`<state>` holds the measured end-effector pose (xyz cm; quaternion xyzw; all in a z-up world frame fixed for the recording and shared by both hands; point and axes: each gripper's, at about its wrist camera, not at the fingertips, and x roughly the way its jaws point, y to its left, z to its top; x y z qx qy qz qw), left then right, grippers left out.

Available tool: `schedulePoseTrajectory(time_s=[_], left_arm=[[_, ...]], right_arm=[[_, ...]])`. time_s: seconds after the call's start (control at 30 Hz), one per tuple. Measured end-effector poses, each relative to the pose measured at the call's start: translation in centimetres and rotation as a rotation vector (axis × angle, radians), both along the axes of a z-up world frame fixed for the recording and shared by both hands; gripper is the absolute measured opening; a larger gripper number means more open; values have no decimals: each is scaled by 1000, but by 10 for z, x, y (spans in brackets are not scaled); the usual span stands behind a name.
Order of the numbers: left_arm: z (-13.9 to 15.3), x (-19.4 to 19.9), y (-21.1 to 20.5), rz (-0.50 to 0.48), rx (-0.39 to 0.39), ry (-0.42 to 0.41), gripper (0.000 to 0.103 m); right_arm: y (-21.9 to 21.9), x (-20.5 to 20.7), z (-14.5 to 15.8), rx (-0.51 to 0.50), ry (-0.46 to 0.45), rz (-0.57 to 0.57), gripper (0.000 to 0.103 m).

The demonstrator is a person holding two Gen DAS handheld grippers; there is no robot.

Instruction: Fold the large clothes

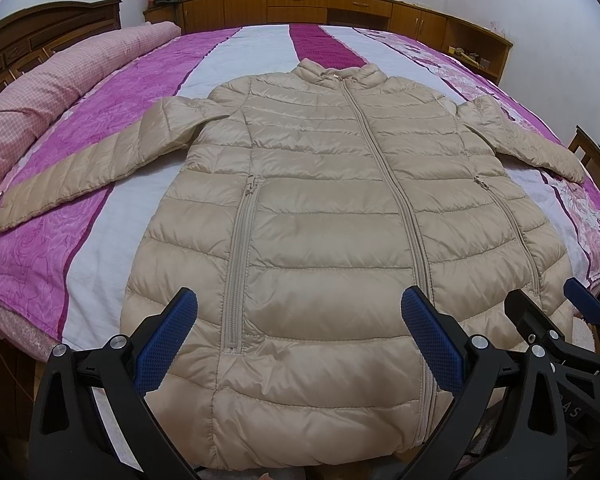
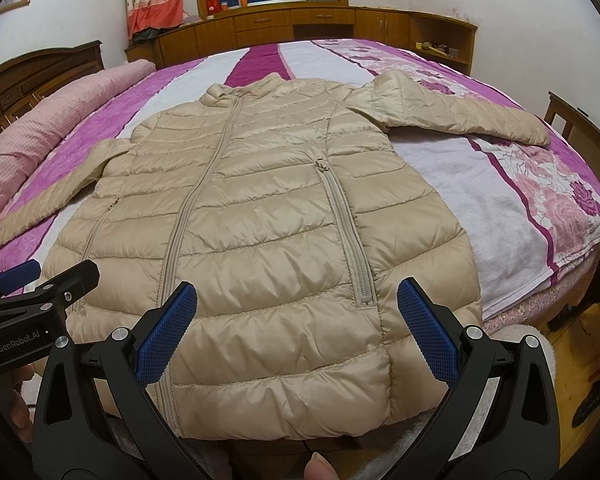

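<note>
Beige quilted jacket laid flat, front up and zipped, on the bed, collar away from the cameras and hem at the near bedside. Left tongs and right tongs both hang released above the hem, gripping nothing. No fold appears started. A sound first step is judged to be bringing a sleeve in: each of the tongs should pinch only the cuff or side seam, lift just enough to clear the padding, and lay it across the chest without dragging the slippery shell. The left sleeve reaches towards the rolled pink quilt and the right sleeve towards the far bed edge; open striped cover lies on both flanks. The hem overhangs the near edge slightly, so it may slide if pulled
</note>
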<state>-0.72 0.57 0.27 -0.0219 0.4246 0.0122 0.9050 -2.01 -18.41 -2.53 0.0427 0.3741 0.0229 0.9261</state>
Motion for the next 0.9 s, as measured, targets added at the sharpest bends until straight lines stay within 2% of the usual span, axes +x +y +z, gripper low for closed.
schedulePoseTrajectory(time_s=[0.9], left_arm=[[3, -1, -4, -7, 4, -3, 98]], right_arm=[[-1, 0, 1, -3, -2, 1, 100]])
